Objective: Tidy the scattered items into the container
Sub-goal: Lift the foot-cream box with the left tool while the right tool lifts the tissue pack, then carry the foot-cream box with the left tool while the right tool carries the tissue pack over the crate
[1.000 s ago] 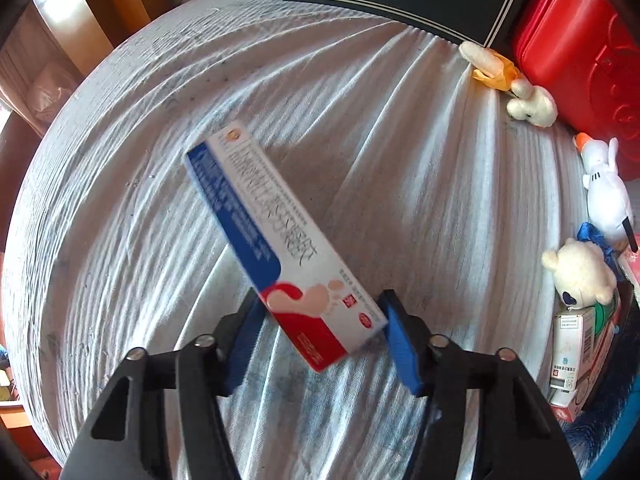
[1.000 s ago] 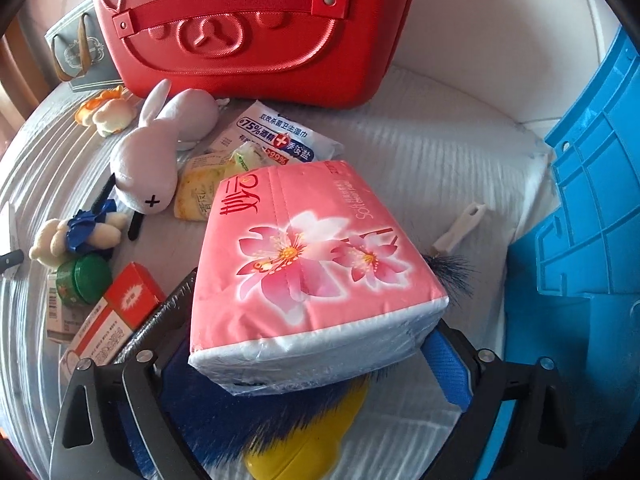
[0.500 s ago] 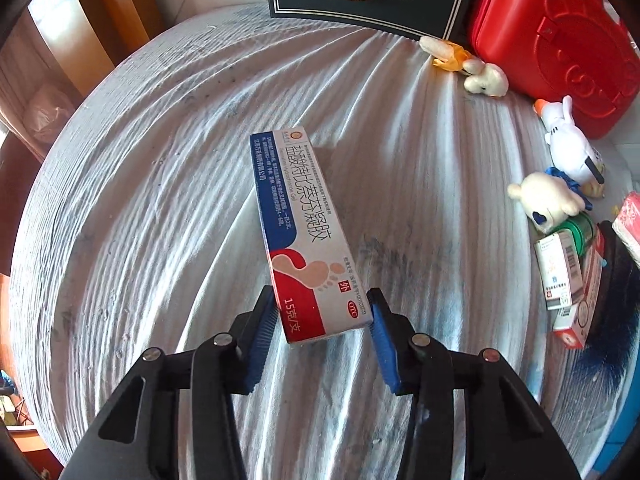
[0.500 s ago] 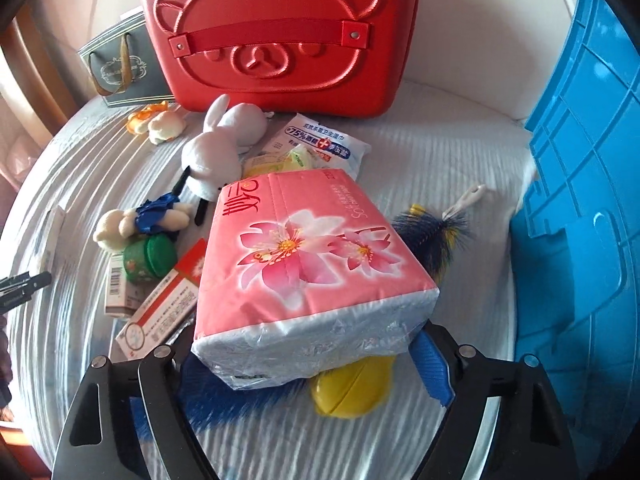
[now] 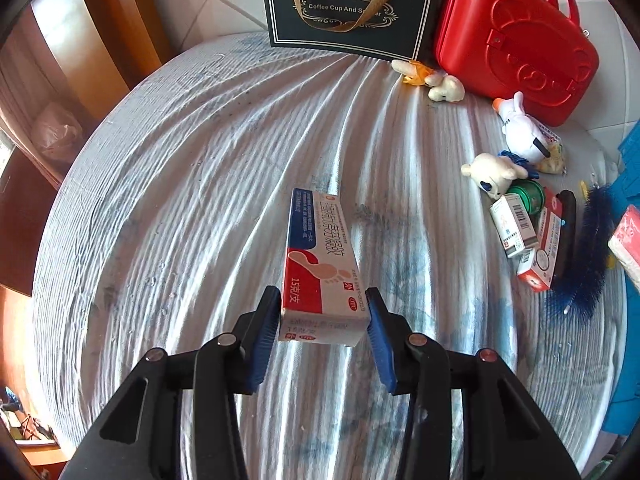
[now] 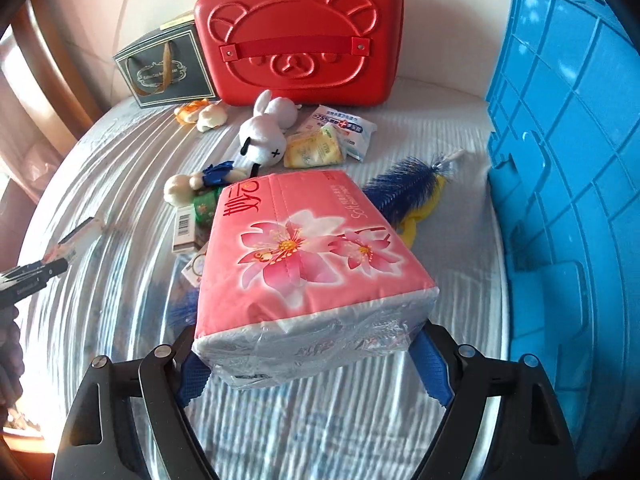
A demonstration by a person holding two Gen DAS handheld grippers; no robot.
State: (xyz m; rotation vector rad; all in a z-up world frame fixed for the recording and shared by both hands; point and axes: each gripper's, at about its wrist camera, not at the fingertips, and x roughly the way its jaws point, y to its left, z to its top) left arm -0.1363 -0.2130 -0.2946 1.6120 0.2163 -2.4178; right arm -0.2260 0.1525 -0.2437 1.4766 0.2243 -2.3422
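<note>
Striped bedsheet (image 5: 200, 200): red case (image 6: 298, 36), plush toys (image 6: 262, 136), duster (image 6: 404, 188).

From my remote station I see a round worktop (image 5: 168, 184) under a wrinkled, pale striped cloth (image 6: 120, 168). Behind it stands a white tiled wall (image 5: 208, 4); warm brown wooden furniture (image 5: 100, 28) flanks the left. Bright daylight streaks the cloth.

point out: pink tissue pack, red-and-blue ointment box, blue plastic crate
pink flowered tissue pack (image 6: 304, 248), right wrist view, top face on the flower print
red-and-blue ointment box (image 5: 320, 256), left wrist view, printed top face
blue plastic crate (image 6: 568, 160), right wrist view, ribbed outer wall
</note>
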